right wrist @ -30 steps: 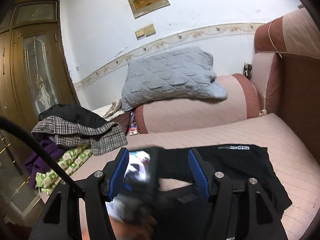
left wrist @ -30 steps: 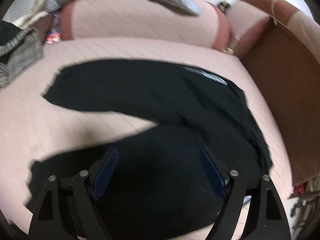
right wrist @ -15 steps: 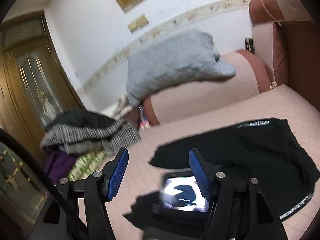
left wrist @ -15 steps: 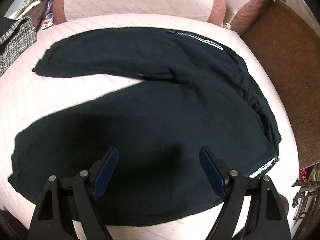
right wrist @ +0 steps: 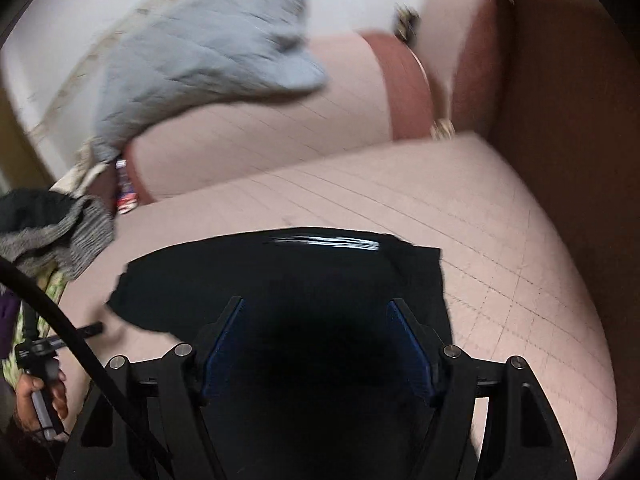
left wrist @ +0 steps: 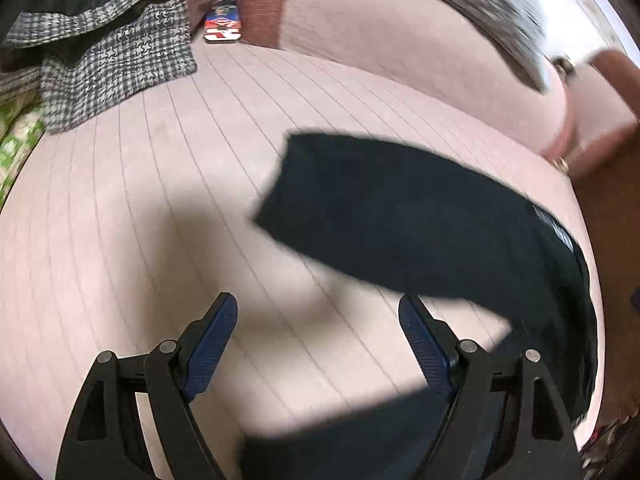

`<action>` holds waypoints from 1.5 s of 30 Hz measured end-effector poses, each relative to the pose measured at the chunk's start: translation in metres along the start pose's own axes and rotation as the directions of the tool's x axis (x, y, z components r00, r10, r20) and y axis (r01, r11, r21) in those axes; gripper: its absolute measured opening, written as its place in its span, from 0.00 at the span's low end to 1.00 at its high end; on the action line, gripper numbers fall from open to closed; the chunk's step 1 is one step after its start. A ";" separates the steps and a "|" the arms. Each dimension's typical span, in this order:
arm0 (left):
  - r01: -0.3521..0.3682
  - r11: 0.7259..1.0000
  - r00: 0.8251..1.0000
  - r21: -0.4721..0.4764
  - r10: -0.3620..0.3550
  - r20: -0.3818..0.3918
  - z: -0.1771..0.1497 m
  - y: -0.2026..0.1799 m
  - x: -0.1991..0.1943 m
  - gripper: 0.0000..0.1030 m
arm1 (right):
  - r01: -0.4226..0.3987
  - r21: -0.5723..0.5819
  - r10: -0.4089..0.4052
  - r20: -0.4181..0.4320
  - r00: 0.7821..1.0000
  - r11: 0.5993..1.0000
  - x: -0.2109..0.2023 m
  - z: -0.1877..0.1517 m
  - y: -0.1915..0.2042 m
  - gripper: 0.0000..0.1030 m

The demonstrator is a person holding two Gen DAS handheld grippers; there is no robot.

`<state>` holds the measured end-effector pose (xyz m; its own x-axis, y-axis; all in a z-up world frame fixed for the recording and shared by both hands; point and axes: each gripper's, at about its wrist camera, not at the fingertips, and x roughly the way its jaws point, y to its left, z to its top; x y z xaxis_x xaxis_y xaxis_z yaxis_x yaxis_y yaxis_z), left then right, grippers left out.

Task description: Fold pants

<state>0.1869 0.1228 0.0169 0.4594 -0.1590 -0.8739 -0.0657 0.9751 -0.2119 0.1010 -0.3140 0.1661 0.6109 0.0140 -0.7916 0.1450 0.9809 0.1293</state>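
Risk comes first from the blur: both views are smeared, so any grab made now would likely land off target, pinching a single layer or a loose fold of the black pants [left wrist: 420,216] rather than a clean edge. Left gripper [left wrist: 316,320] has its fingers spread wide with nothing between them; it hangs over bare pink sofa seat [left wrist: 120,220], with the nearest leg end toward 1 o'clock and a second dark patch of cloth low at 6 o'clock. Closing there would catch only air or upholstery. Right gripper [right wrist: 316,328] is likewise released, fingers apart over the middle of the pants [right wrist: 304,280], where the fabric is too dark to show seams or layers. A one-sided pull could drag the garment askew toward the heap of checked clothes [left wrist: 108,40] at 10 o'clock. As for lie, the pants rest flat on the seat. In the left view the visible leg's long axis runs from its squared cuff at 12 o'clock down toward 4 o'clock; in the right view a white-printed edge faces 12 o'clock, toward the backrest.
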 end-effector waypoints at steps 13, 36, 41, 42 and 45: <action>0.100 0.991 0.994 0.089 -0.103 0.029 0.102 0.016 0.081 0.92 | 0.071 -0.094 -0.089 -0.201 0.976 0.993 0.153 0.070 -0.053 0.74; 0.103 0.940 0.978 0.325 -0.155 0.138 0.092 -0.058 0.019 0.10 | -0.003 -0.225 -0.033 -0.157 0.987 0.974 0.103 0.056 -0.013 0.08; 0.058 0.922 0.961 0.383 -0.156 0.230 0.062 -0.057 -0.037 0.10 | -0.025 -0.229 -0.003 -0.121 0.993 0.973 0.054 0.037 -0.018 0.07; 0.049 0.920 0.954 0.390 -0.158 0.254 0.052 -0.057 -0.050 0.11 | -0.027 -0.227 -0.001 -0.119 0.993 0.974 0.044 0.029 -0.018 0.07; 0.019 0.911 0.939 0.411 -0.157 0.305 0.017 -0.052 -0.082 0.11 | -0.028 -0.227 0.001 -0.121 0.993 0.973 0.015 0.001 -0.022 0.07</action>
<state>0.1672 0.0879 0.1070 0.7121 -0.2552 -0.6541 0.3132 0.9492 -0.0294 0.1075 -0.3352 0.1520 0.5126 0.0380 -0.8578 -0.0528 0.9985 0.0127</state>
